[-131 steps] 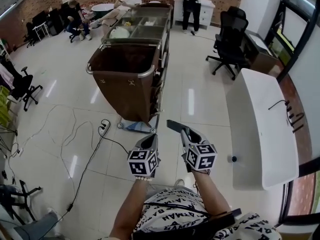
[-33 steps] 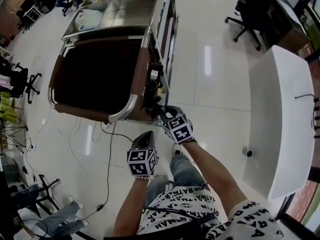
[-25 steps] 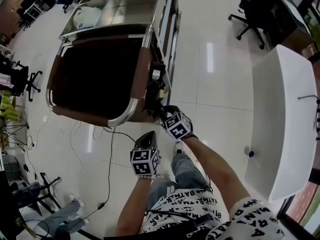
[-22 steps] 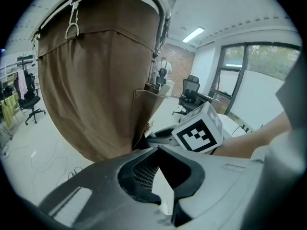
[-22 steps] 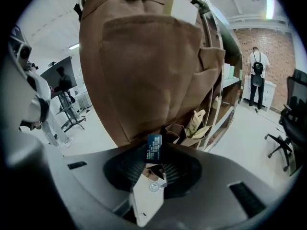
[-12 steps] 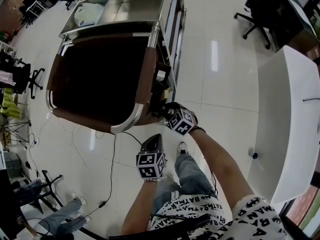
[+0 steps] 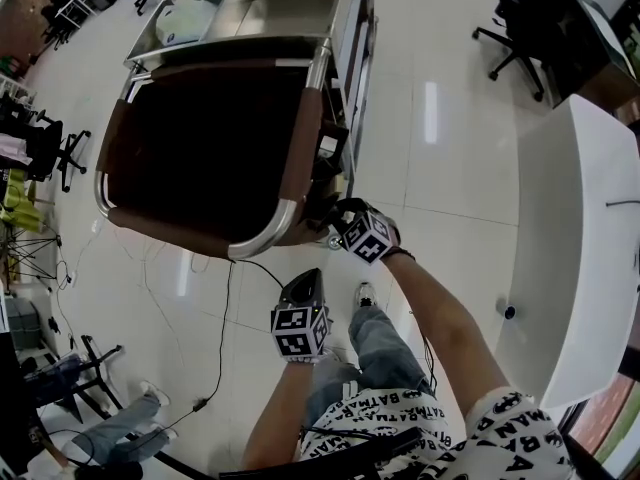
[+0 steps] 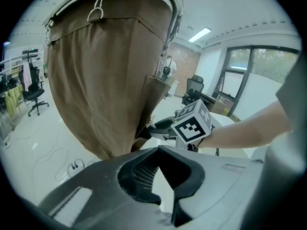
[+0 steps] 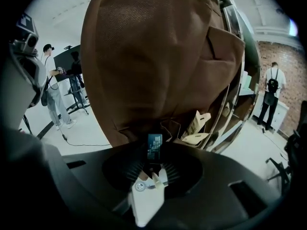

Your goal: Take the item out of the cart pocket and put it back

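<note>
A housekeeping cart carries a big brown bag [image 7: 200, 138] on a steel frame. A brown side pocket [image 8: 156, 99] hangs on the bag's near right corner. My right gripper [image 7: 327, 218] is tucked against that corner, low beside the pocket. In the right gripper view a small item with a dark printed label [image 9: 154, 146] stands upright between the jaws of the right gripper [image 9: 154, 156]. Those jaws are opening slightly, with the item still held between them. My left gripper [image 7: 303, 286] hangs free below and to the left, jaws together and empty.
The cart's steel top [image 7: 270, 8] stretches away behind the bag. A white counter [image 7: 580, 268] runs along the right and an office chair [image 7: 530, 8] stands at the back right. A black cable [image 7: 215, 338] lies on the floor. People stand far off [image 9: 53, 90].
The person has walked up to the cart, and the right gripper has gone to the bag's side pocket. Over the last second it stays there; the left gripper drifts slightly right.
</note>
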Motion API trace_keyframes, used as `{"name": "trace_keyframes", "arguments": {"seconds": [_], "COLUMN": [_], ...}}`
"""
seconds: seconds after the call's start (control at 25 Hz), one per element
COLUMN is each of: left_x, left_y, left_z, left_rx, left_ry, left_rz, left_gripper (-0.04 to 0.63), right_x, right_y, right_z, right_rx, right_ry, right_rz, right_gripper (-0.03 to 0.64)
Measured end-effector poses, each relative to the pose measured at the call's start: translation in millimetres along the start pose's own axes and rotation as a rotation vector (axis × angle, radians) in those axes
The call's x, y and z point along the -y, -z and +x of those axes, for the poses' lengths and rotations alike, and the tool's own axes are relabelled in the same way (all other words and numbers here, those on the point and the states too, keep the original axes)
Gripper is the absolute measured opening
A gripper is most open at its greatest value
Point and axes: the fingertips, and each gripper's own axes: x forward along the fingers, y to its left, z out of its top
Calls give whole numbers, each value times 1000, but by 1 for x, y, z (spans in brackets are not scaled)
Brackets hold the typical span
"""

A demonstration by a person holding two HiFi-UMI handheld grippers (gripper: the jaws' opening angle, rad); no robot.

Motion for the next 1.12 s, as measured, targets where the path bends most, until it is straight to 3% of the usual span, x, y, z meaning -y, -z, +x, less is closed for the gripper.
{"name": "trace_keyframes", "arguments": {"seconds": [0.08, 0.16, 0.28, 0.32, 0.68, 0.92, 0.96, 1.08, 1.12], "left_x": [-1, -1, 3, 5, 10, -2, -3, 2, 7], "left_y": [-1, 0, -1, -1, -2, -8, -8, 0, 3], "left_z": [-3, -6, -11, -13, -70, -140, -152, -191, -202], "left_rx": [5, 8, 20, 25, 97, 209, 226, 255, 265], "left_ry": [2, 8, 24, 31, 83, 107, 112, 148, 169], "left_rz": [2, 6, 17, 20, 38, 33, 36, 38, 33], "left_gripper": [2, 2, 2, 2, 2, 2, 2, 2, 2], "right_x": [1, 0, 1, 1, -25, -88, -102, -148, -163], "right_y": [1, 3, 2, 0, -5, -33, -39, -54, -57], "right_z": [-3, -8, -20, -25, -119, -191, -204, -249, -262], "right_rx": [-4, 1, 17, 25, 134, 259, 276, 316, 318], "right_ry": [20, 33, 62, 72, 215, 256, 256, 257, 259], "right_rz": [17, 44, 63, 70, 302, 515, 555, 670, 686], "right_gripper": [115, 198, 200, 235, 239, 236, 226, 62, 39]}}
